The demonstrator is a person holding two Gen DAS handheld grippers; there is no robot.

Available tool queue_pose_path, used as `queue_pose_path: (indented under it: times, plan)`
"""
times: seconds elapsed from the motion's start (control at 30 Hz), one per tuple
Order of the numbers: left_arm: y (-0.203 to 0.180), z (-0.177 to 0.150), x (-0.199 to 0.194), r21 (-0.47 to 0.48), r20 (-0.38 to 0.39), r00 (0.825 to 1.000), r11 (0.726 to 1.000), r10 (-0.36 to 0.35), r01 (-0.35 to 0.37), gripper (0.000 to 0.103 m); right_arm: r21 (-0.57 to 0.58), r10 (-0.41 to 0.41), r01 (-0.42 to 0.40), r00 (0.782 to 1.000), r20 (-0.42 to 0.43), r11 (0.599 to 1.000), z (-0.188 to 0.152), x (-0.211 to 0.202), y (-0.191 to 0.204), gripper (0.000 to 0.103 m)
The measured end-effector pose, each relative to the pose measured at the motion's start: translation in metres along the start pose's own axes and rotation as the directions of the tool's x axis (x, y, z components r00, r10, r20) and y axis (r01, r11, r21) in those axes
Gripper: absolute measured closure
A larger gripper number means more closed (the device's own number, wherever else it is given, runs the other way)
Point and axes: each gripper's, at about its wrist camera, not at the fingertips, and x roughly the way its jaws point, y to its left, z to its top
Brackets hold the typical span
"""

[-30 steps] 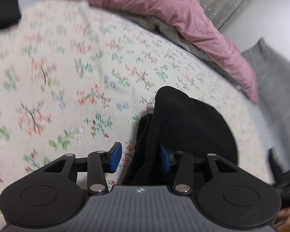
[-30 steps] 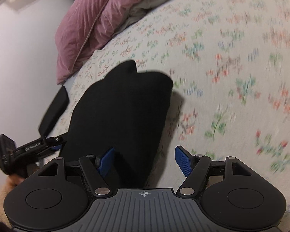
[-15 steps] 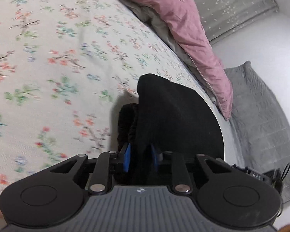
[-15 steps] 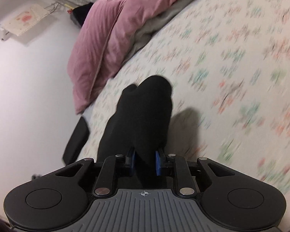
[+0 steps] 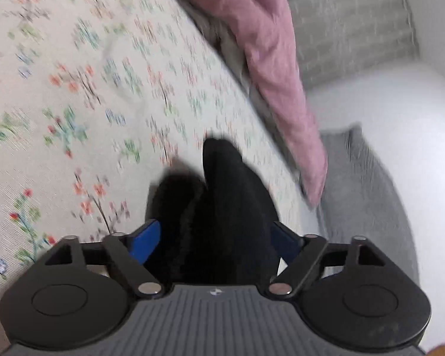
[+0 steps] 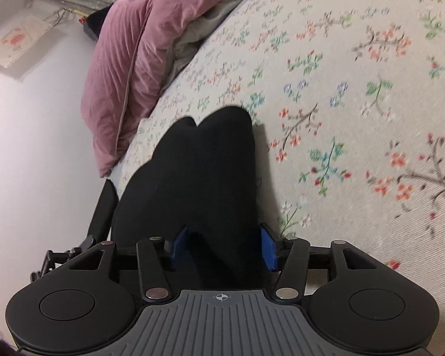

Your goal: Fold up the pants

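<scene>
The black pants [image 5: 231, 184] lie as a folded bundle on the flowered bedsheet [image 5: 74, 95], close to the bed's edge. My left gripper [image 5: 216, 240] straddles the near end of the bundle. Its jaws are opening wide, and its blue pads [image 5: 146, 241] stand off the cloth on either side. From the other side, the pants [image 6: 192, 172] run away from my right gripper [image 6: 224, 246]. Its jaws are opening too, with the cloth between its pads [image 6: 268, 249] and no squeeze visible. The near end of the bundle is hidden under both gripper bodies.
A pink quilt [image 6: 127, 59] over grey bedding [image 6: 198, 35] is heaped at the head of the bed. A grey cushion [image 5: 362, 195] lies beside the bed's edge, against a white surface [image 6: 29, 163]. Flowered sheet stretches wide on the other side [image 6: 356, 103].
Half a second ago both grippers were pinched narrow on the black pants. Now both sets of jaws have spread apart, the left widest, and the bundle rests on the sheet.
</scene>
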Motion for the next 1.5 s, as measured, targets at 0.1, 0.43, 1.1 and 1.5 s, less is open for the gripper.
queue_pose_path:
  times: [0.1,0.43,1.1,1.5]
  plan:
    - [0.001,-0.007,0.019,0.037,-0.087,0.996,0.999,0.012,-0.009,0.003,0.012,0.011,-0.011,1.000,-0.013,1.000,-0.004,0.010,-0.001,0.051]
    - [-0.029,-0.020,0.048,0.109,-0.066,0.984,0.979,-0.166,0.173,0.029,-0.066,0.064,-0.061,0.997,0.043,0.996,0.008,-0.002,0.016,0.078]
    - [-0.021,0.004,0.116,0.160,-0.025,0.995,0.982,-0.094,0.097,0.021,-0.153,-0.156,0.180,0.975,0.160,0.972,0.067,0.009,-0.019,0.052]
    - [-0.103,-0.021,0.052,0.448,0.084,0.969,0.860,0.232,-0.244,0.001,-0.290,-0.254,0.308,0.944,0.210,0.906,0.051,-0.056,0.024,0.023]
